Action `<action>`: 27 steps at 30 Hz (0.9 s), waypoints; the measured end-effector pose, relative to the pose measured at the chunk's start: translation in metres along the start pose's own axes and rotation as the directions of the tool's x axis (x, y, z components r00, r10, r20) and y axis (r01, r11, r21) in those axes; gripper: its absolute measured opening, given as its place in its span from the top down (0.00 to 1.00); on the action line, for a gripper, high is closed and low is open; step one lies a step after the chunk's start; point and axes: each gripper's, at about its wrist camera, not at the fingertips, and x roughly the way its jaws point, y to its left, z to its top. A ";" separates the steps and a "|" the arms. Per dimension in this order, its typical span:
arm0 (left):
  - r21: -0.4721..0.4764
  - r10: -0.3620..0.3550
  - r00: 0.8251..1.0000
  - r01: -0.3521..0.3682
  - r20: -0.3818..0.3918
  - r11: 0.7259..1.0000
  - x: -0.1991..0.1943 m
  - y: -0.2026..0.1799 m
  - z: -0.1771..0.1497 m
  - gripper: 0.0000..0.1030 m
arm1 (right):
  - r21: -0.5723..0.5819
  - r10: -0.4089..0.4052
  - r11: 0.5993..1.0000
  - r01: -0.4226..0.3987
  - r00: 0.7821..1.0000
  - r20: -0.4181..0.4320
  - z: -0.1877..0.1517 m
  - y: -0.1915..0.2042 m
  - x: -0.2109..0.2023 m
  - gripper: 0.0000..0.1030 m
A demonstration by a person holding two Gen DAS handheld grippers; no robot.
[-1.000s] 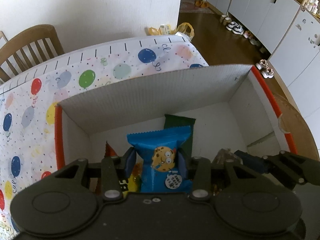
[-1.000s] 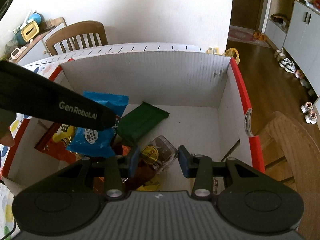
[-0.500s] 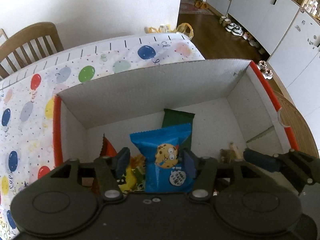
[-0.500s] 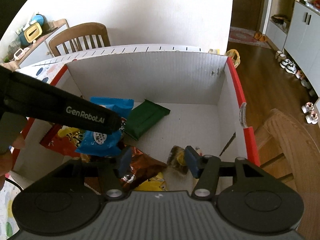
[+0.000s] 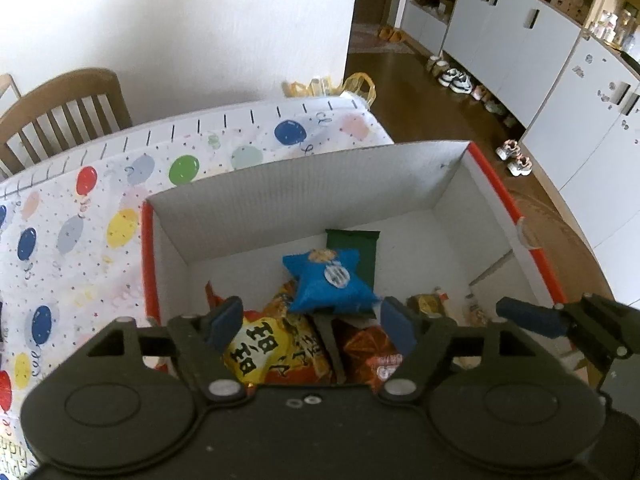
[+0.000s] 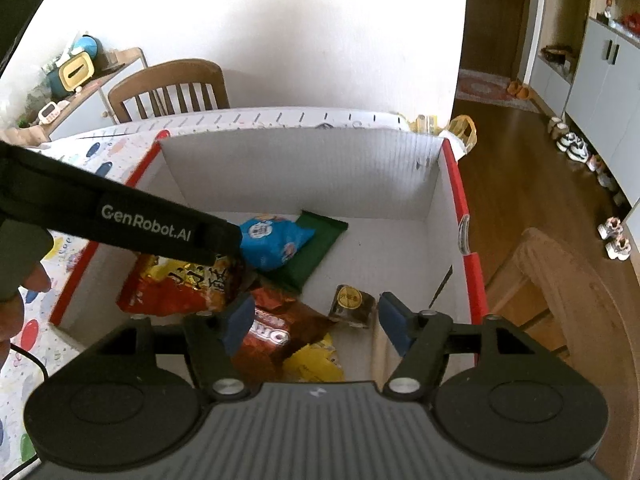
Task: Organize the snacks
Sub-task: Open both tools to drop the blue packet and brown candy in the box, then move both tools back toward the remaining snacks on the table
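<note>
Both grippers have let go since a second ago: the blue cookie packet [image 5: 331,282] that was pinched between the left pads now lies loose in the box, and the small brown wrapped cake [image 6: 351,305] has dropped from the right pair to the box floor.

From the left wrist, the left gripper [image 5: 312,322] hangs above the white cardboard box [image 5: 312,196] with its jaws spread, having just been opening, and nothing sits between the pads. The blue packet rests on top of a dark green packet [image 5: 366,254] and the yellow-and-orange snack bag [image 5: 272,344]. The right gripper's tip [image 5: 532,316] pokes in at the right edge. The box stands on a balloon-patterned tablecloth [image 5: 80,220], with a wooden chair [image 5: 64,112] behind it.

From the right wrist, the right gripper [image 6: 314,322] is also spread, its jaws just having widened, and empty. The brown cake lies on the box floor just ahead of the right pad, near a red-brown bag [image 6: 276,328] and a yellow wrapper [image 6: 316,362]. The left gripper's black body crosses in from the left, over the orange bag.
</note>
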 end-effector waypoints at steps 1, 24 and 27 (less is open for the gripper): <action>0.008 0.001 1.000 -0.002 0.009 1.000 -0.004 0.000 -0.001 0.27 | -0.002 -0.001 1.000 0.001 1.000 0.005 0.000 0.001 -0.003 0.34; 0.001 -0.040 0.980 0.041 0.196 0.999 -0.101 0.063 -0.044 0.11 | -0.020 0.053 0.998 -0.051 0.989 0.137 0.009 0.068 -0.066 0.26; 0.004 -0.034 0.974 0.034 0.226 0.999 -0.114 0.078 -0.054 0.09 | -0.019 0.069 0.998 -0.067 0.985 0.159 0.009 0.086 -0.073 0.25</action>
